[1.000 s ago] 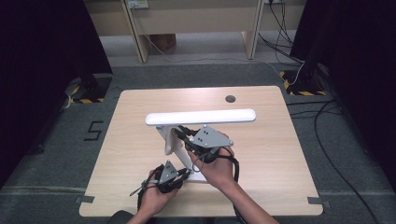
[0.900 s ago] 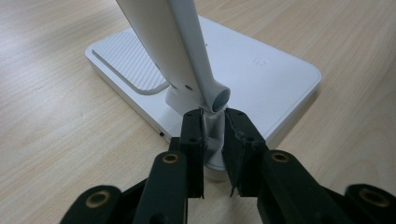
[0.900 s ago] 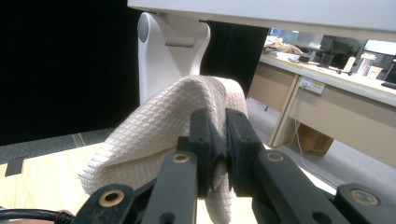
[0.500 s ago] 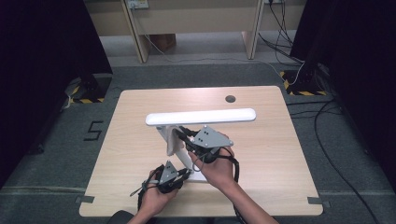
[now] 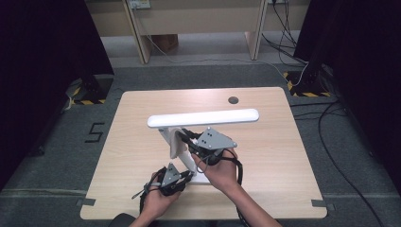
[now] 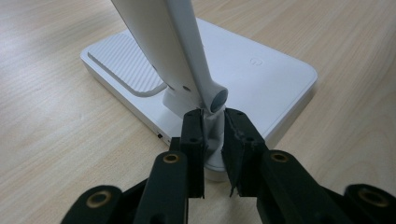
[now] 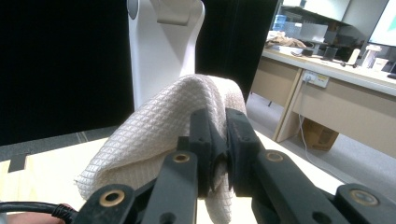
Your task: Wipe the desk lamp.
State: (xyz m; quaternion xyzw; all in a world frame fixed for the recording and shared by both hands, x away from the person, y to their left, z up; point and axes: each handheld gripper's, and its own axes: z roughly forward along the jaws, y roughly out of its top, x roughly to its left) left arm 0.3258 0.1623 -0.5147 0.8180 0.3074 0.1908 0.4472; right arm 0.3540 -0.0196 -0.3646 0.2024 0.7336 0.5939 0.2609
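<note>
A white desk lamp stands on the wooden table [image 5: 283, 156], its long light bar [image 5: 203, 117] held level above its slanted arm [image 5: 174, 142] and flat base [image 5: 202, 178]. My left gripper [image 5: 188, 176] is low at the base's near edge. In the left gripper view it [image 6: 214, 140] is shut on the short hinge post [image 6: 212, 126] where the arm [image 6: 159, 42] meets the base [image 6: 261, 74]. My right gripper [image 5: 191, 142] is level with the arm. In the right gripper view it [image 7: 218, 135] is shut on a cream waffle cloth [image 7: 154, 135], which lies against the white arm [image 7: 156, 60].
A round cable hole [image 5: 233, 100] sits near the table's far edge. Beyond the table are desk legs [image 5: 137, 33], a cardboard box [image 5: 165, 43] and floor cables [image 5: 302, 66]. A "5" mark [image 5: 94, 132] is on the carpet at left.
</note>
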